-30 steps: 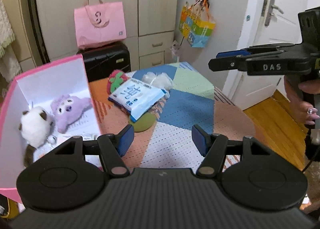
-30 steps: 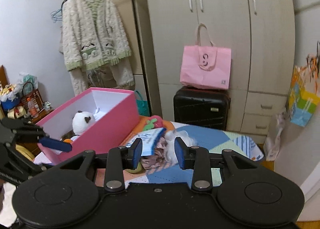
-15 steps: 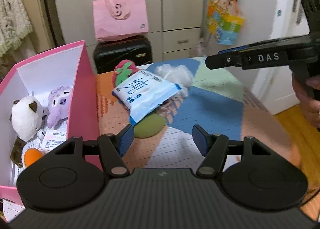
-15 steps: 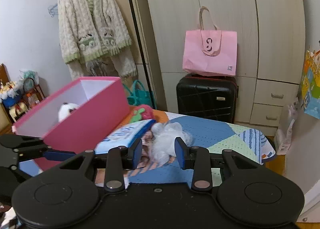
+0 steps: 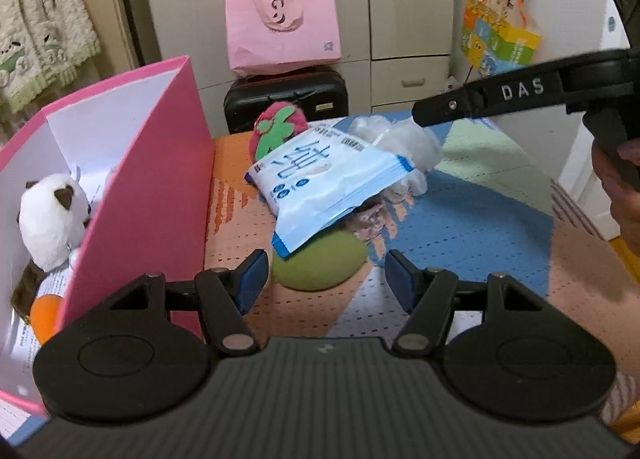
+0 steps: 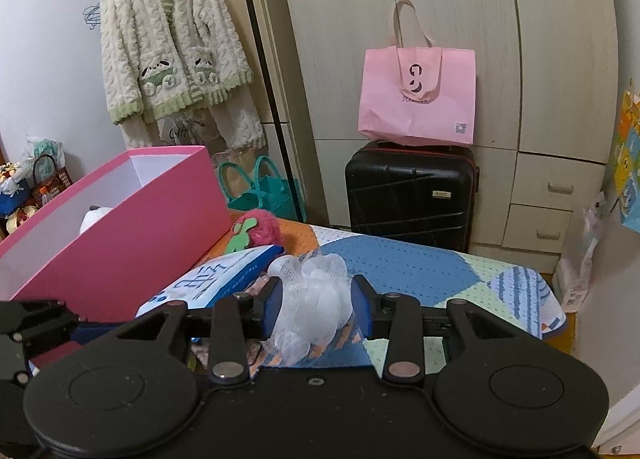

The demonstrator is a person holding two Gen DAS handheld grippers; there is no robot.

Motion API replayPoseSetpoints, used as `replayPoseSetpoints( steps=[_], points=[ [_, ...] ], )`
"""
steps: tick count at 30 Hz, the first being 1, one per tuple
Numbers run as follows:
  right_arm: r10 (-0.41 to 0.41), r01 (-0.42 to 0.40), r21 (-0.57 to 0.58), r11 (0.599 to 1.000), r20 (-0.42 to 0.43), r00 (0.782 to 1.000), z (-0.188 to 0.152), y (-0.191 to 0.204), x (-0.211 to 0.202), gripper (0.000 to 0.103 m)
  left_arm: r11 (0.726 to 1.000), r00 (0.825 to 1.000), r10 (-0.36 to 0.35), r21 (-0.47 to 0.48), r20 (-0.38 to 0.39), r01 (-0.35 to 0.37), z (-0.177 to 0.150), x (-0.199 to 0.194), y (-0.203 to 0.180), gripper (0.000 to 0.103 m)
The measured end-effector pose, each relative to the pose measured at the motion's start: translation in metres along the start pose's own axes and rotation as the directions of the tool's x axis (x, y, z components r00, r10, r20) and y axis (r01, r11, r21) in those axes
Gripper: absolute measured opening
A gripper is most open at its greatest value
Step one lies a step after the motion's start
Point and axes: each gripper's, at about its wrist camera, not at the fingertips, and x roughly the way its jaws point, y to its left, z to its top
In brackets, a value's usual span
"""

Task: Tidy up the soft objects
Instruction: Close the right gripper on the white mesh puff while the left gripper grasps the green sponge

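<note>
A pile of soft things lies on the patchwork table: a white mesh puff [image 6: 316, 299], a blue-and-white tissue pack [image 5: 320, 179], a green cushion [image 5: 320, 263] and a pink strawberry plush [image 5: 280, 125]. My right gripper [image 6: 316, 309] is open, its fingers on either side of the mesh puff. My left gripper [image 5: 322, 279] is open and empty, just in front of the green cushion. The pink box [image 5: 160, 179] on the left holds a white plush [image 5: 52, 215].
A black suitcase [image 6: 412, 195] with a pink tote bag [image 6: 418, 99] on it stands behind the table by the wardrobe. A teal bag [image 6: 260, 187] sits on the floor. The table's right edge [image 6: 552, 311] drops off to the floor.
Both grippers have moved forward towards the pile. My right gripper has come down around the mesh puff, and my left gripper has closed in on the green cushion.
</note>
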Motion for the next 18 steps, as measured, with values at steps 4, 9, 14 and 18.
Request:
replayPoseSetpoints(
  steps=[4,9,14,18],
  points=[
    [-0.002,0.002,0.006,1.0,-0.023,1.0,0.002,-0.004,0.017,0.054,1.0,1.0,-0.01,-0.029,0.004,0.01,-0.001,0.01,0.0,0.064],
    [0.018,-0.018,0.02,1.0,-0.041,0.999,0.002,-0.009,0.034,0.065,0.998,1.0,-0.014,-0.066,0.016,0.016,-0.002,0.021,0.003,0.064],
    [0.02,-0.019,0.019,1.0,-0.063,0.998,-0.001,-0.012,0.047,0.065,0.99,0.999,-0.038,-0.132,0.01,0.039,-0.003,0.028,0.011,0.067],
    [0.046,-0.046,0.004,0.999,-0.083,0.995,-0.005,-0.01,0.054,0.065,0.993,0.999,-0.031,-0.115,0.024,0.033,-0.005,0.029,0.01,0.061]
  ],
)
